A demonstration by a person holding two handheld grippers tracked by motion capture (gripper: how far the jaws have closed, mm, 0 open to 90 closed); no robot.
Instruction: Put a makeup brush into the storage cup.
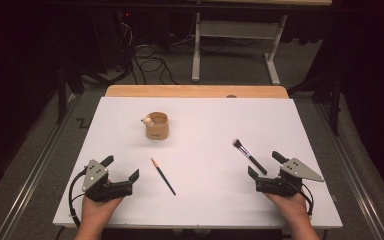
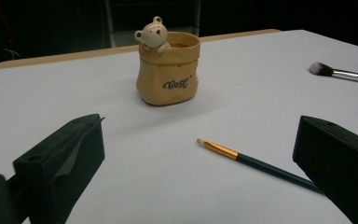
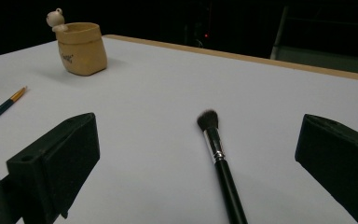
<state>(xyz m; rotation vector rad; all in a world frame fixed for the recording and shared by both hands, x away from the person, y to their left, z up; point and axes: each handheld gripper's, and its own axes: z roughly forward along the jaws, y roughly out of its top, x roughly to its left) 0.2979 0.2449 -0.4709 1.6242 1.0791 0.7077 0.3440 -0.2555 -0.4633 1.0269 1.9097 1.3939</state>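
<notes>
Tan ceramic holder (image 1: pixel 157 126) holds nothing yet; thin brush (image 1: pixel 163 176) and makeup brush (image 1: pixel 249 156) lie untouched; left gripper (image 1: pixel 124 169) and right gripper (image 1: pixel 263 165) both gape empty; everything left.

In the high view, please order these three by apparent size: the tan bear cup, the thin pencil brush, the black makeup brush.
1. Tan ceramic bear cup, bulkiest.
2. Thin dark pencil brush with gold ferrule and black-handled fluffy makeup brush: alike in length, so no ranking.
</notes>
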